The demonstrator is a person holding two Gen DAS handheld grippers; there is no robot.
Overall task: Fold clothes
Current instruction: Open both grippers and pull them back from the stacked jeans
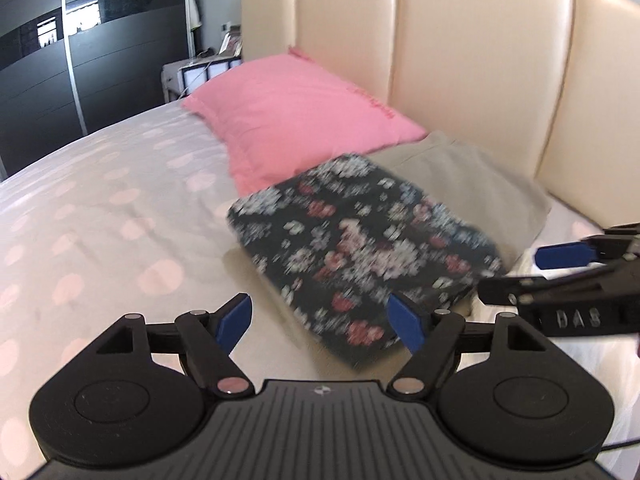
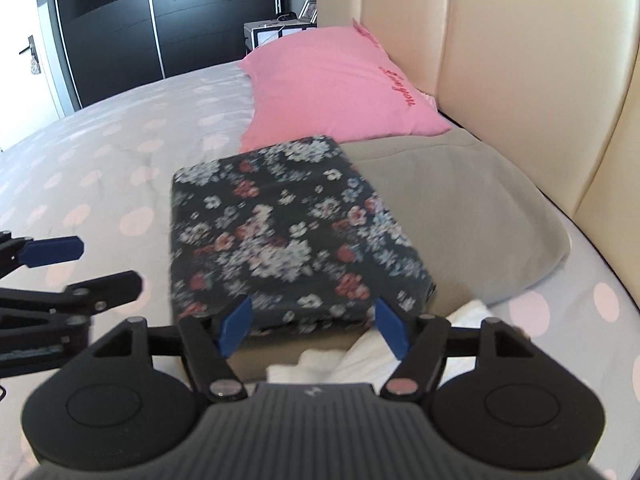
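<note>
Dark floral fabric: the folded garment (image 2: 288,232) lies as a neat rectangle on the bed, its far end resting on a grey pillow (image 2: 472,216) and its far left corner reaching the pink pillow (image 2: 332,84).

Under the garment: I see a beige layer (image 2: 292,344) showing at its near edge, and a bit of white cloth (image 2: 320,364) just in front of that; I cannot tell what either one is.

Left tongs: my left gripper (image 1: 320,320) has its blue pads spread wide apart, with nothing pinched. The garment's near left corner sits ahead of them, not touched as far as I can tell.

Right tongs: my right gripper (image 2: 312,330) is likewise spread wide, the pads standing either side of the garment's near edge without pressing it. Nothing is held.

The two grippers: side by side, each showing at the edge of the other's view.

Bedding: a pale sheet (image 1: 100,208) with soft pink dots covers the mattress.

Behind: a cream padded headboard (image 1: 472,60) runs along the pillows, and a dark wardrobe (image 2: 168,20) stands across the room.

Sharpness: the left view is smeared, so I cannot read the print's detail there.
</note>
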